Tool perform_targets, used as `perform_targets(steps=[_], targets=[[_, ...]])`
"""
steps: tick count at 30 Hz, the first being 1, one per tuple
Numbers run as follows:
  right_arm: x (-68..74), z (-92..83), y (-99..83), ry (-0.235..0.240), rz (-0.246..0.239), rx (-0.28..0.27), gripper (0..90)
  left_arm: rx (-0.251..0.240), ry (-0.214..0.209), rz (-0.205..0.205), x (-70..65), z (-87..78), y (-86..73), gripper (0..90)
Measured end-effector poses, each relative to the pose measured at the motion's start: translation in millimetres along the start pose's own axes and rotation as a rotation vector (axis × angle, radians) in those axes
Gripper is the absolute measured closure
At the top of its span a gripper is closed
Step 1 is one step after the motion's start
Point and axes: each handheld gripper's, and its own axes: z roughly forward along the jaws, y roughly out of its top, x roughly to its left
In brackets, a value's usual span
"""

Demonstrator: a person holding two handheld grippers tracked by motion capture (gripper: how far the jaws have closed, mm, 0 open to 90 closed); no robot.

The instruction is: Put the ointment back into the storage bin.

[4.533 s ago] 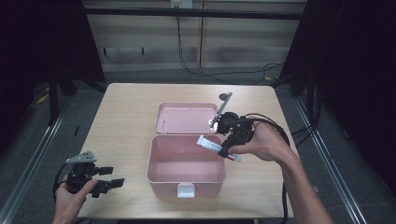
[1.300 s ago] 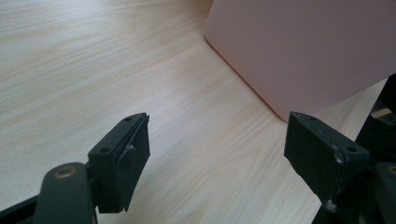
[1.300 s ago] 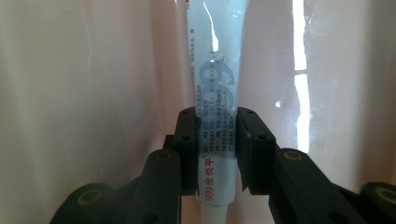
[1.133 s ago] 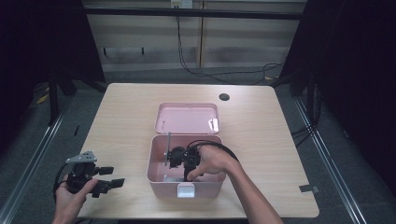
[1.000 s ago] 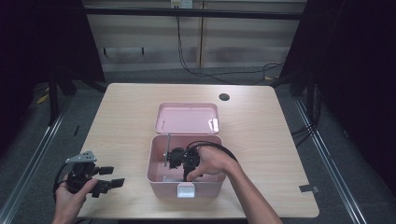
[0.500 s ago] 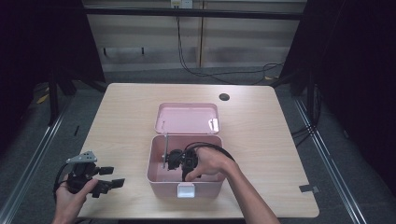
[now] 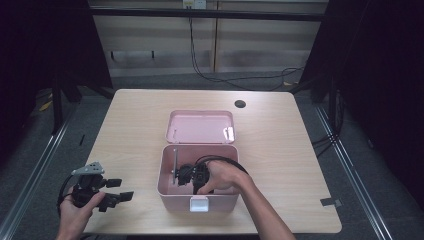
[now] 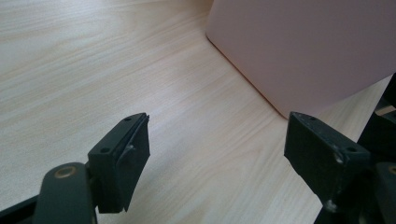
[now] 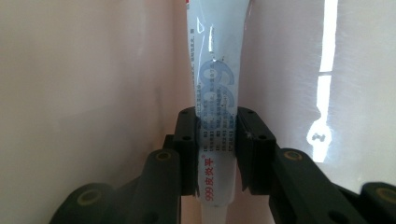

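An open pink box (image 7: 220, 202) stands in the middle of the table, its lid (image 7: 200, 126) lying flat behind it. My right gripper (image 7: 182, 176) is down inside the box near its left wall. In the right gripper view it (image 9: 218, 140) is shut on a white tube (image 9: 217, 70) with blue and red print, which points at the pink inner wall (image 9: 93, 70). My left gripper (image 7: 122, 189) rests at the table's front left corner, open and empty. In its own view the left gripper (image 8: 217, 140) faces the box's outer wall (image 8: 303, 42).
A dark round hole (image 7: 240, 104) sits in the tabletop behind the box on the right. A small piece of tape (image 7: 327, 202) lies near the front right edge. Bare wood (image 8: 93, 56) spreads left of the box.
My right gripper has carried the tube from above the box's right edge down into the box, drifting slightly left over the last second. The left gripper has stayed put.
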Motion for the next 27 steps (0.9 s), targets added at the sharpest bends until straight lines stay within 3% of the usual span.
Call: perform_targets(steps=[15,24,27], targets=[[-1.4,2.5,0.3,0.013,0.013,0.006,67.3,0.007,0.008,0.004,-1.1,1.1,-0.1,22.2],[1.9,-8.7,-3.5,-0.019,0.029,-0.020,63.1,0.006,0.008,0.006,-0.6,0.6,0.0,22.2],[5.0,-16.2,-9.1,-0.050,0.043,-0.037,61.2,0.007,0.006,0.003,-0.8,0.8,0.0,22.2]])
